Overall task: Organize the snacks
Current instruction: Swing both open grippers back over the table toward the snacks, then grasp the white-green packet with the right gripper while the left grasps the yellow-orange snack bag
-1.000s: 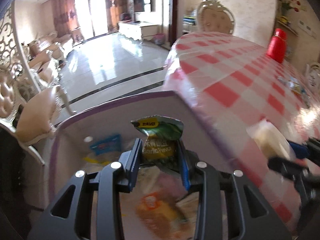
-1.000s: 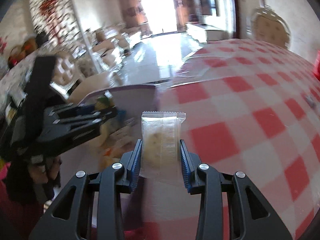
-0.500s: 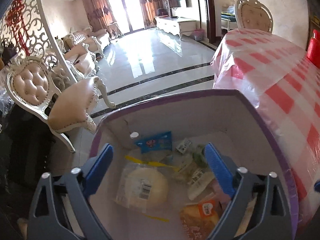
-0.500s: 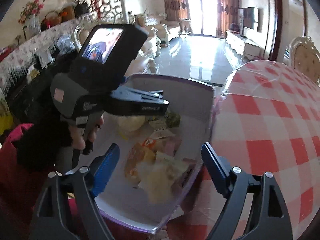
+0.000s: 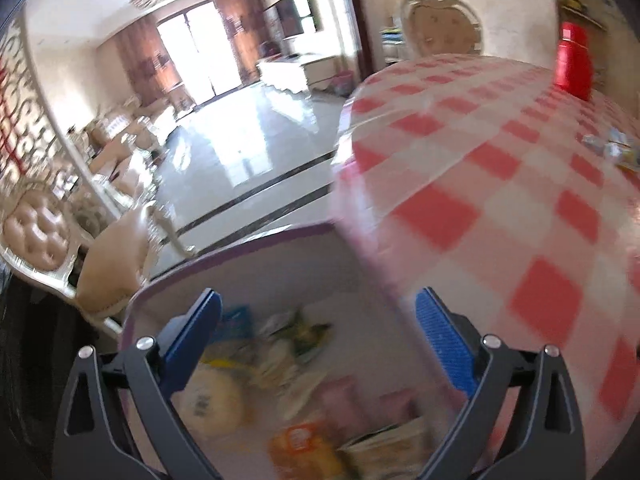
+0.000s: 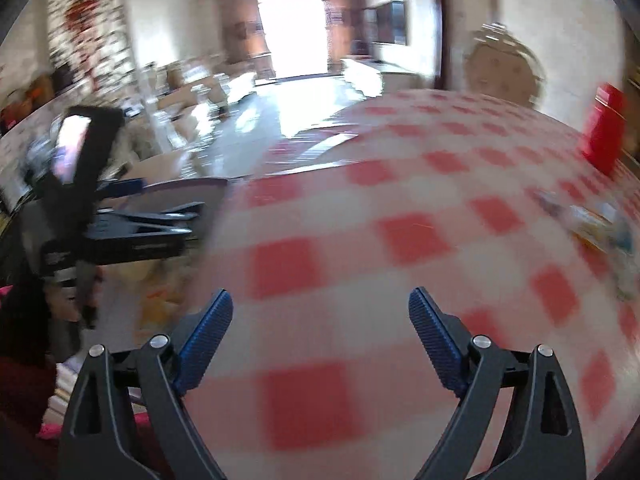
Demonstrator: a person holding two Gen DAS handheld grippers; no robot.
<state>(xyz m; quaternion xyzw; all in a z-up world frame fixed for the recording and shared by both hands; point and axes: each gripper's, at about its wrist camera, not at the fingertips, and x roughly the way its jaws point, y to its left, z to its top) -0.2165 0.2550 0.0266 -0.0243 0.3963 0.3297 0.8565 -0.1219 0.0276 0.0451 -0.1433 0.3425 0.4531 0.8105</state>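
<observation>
A purple-rimmed white bin [image 5: 248, 252] stands beside the table with several snack packets [image 5: 280, 344] inside, blurred. My left gripper [image 5: 318, 344] is open and empty, hovering over the bin. My right gripper [image 6: 320, 336] is open and empty above the red-and-white checked tablecloth [image 6: 360, 220]. Loose snack packets lie on the table at the far right [image 6: 592, 224], and they also show in the left wrist view [image 5: 612, 148]. The left gripper [image 6: 132, 228] and the bin rim [image 6: 188, 185] show at the left of the right wrist view.
A red container [image 5: 572, 60] stands at the table's far side, seen too in the right wrist view [image 6: 604, 128]. A cream chair [image 5: 440, 24] is behind the table. Padded chairs [image 5: 40, 240] stand left of the bin. The glossy floor [image 5: 248, 148] stretches beyond.
Both grippers let go of their packets into the bin and opened. Since then the right gripper has swung right over the table, and the left gripper has turned toward the table.
</observation>
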